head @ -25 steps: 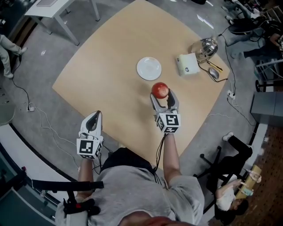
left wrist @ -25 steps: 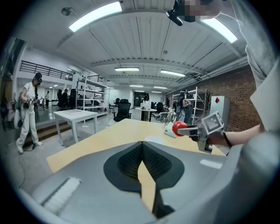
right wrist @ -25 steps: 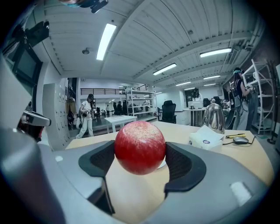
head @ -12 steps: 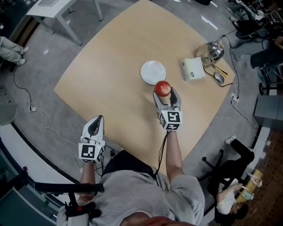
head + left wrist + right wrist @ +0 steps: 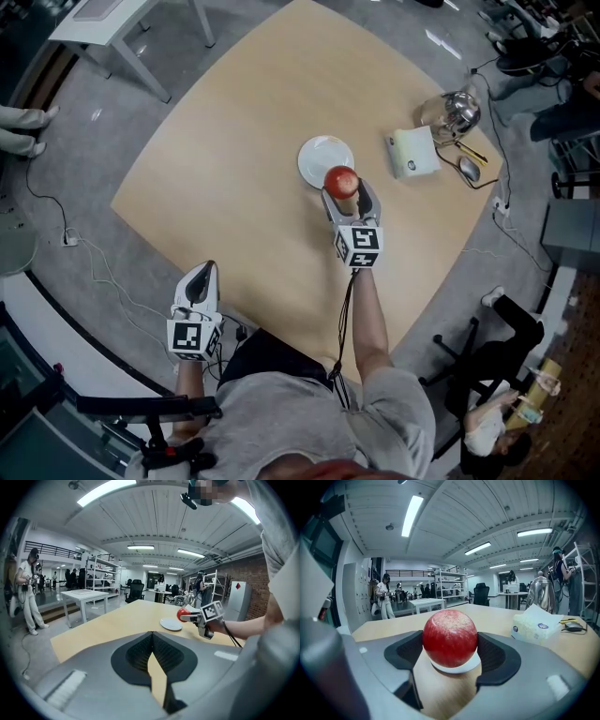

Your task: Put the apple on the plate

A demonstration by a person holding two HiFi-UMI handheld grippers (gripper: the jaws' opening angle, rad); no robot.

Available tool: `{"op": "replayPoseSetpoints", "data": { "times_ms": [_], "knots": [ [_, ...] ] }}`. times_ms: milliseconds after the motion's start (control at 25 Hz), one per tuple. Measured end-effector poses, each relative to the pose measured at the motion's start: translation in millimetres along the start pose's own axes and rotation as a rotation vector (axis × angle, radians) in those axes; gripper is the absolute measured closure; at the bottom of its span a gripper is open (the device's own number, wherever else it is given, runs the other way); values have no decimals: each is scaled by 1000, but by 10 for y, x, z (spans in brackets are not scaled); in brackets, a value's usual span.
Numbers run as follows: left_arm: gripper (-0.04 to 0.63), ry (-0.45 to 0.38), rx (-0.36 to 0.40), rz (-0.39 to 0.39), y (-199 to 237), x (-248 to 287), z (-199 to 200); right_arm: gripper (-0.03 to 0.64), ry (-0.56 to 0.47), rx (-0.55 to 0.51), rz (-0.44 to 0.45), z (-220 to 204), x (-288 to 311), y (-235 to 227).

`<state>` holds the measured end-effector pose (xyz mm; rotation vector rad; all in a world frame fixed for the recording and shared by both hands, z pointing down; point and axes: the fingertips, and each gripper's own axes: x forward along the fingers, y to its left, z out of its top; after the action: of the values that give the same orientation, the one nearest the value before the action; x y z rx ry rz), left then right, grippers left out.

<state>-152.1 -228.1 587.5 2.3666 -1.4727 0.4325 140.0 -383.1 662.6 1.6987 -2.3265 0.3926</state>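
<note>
A red apple (image 5: pixel 340 179) is clamped between the jaws of my right gripper (image 5: pixel 343 190), which hangs over the near edge of the small white plate (image 5: pixel 319 156) in the middle of the wooden table (image 5: pixel 234 150). In the right gripper view the apple (image 5: pixel 450 638) fills the gap between the jaws, with the plate (image 5: pixel 457 667) showing just beneath it. My left gripper (image 5: pixel 197 289) hangs off the table's near-left edge, shut and holding nothing. The left gripper view shows the apple (image 5: pixel 182 615) and plate (image 5: pixel 170 624) from the side.
A white tissue pack (image 5: pixel 414 153), a steel kettle (image 5: pixel 456 111), a mouse (image 5: pixel 468 168) and pens sit at the table's far right corner. A white side table (image 5: pixel 117 23) stands beyond the far left. Cables cross the grey floor. An office chair (image 5: pixel 487 337) is at right.
My right gripper has carried the apple forward, from short of the plate to over its near edge. My left gripper has drifted back, farther off the table's edge.
</note>
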Motion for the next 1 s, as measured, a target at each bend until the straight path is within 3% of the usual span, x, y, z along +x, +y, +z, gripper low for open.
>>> {"op": "replayPoseSetpoints", "data": {
  "times_ms": [1000],
  "knots": [
    [577, 68, -36, 34, 237, 166, -275, 249, 80, -17, 10, -262, 737, -140]
  ]
}}
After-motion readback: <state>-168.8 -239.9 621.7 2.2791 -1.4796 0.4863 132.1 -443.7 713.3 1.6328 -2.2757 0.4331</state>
